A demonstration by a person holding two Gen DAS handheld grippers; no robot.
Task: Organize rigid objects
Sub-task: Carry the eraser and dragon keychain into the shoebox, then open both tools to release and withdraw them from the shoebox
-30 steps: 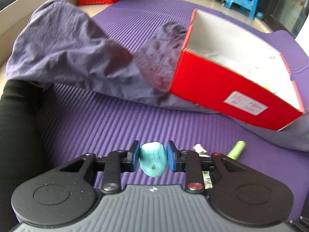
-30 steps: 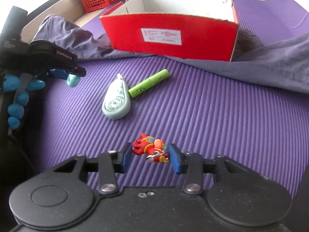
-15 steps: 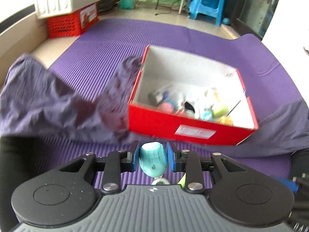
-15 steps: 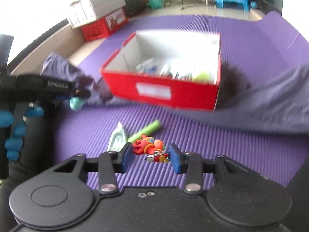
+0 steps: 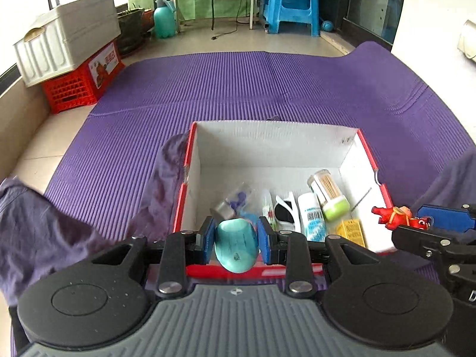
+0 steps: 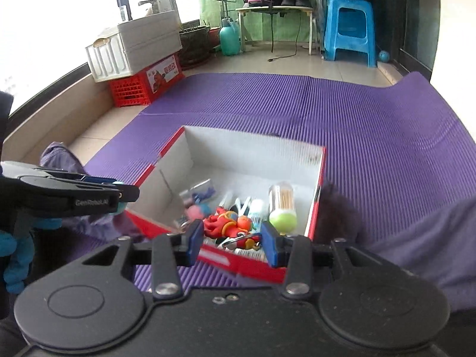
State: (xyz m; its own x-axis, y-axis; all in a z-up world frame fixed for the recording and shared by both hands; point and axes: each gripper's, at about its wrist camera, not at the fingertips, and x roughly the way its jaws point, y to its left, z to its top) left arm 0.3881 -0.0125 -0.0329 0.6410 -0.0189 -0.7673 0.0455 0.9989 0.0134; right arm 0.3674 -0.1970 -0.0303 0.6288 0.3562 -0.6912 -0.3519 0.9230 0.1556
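Observation:
My left gripper (image 5: 236, 239) is shut on a teal egg-shaped object (image 5: 236, 245) and holds it above the near wall of the red box (image 5: 273, 136). My right gripper (image 6: 232, 238) is shut on a red toy keychain figure (image 6: 229, 224), also above the near edge of the red box (image 6: 255, 145). The keychain shows at the right of the left wrist view (image 5: 395, 215). The box holds several small items, among them a toothpick jar (image 5: 328, 192) and a white tube (image 5: 311, 215).
The box stands on a purple ribbed mat (image 5: 238, 89). Purple-grey cloth (image 5: 44, 232) lies left of the box and more cloth lies to its right (image 6: 416, 238). A red crate (image 5: 80, 80) with a white bin, a blue stool (image 5: 290, 0) and a teal bottle stand beyond the mat.
Both grippers rose from the mat and moved forward over the red box, each carrying its object. The correction tape and green marker dropped out of view.

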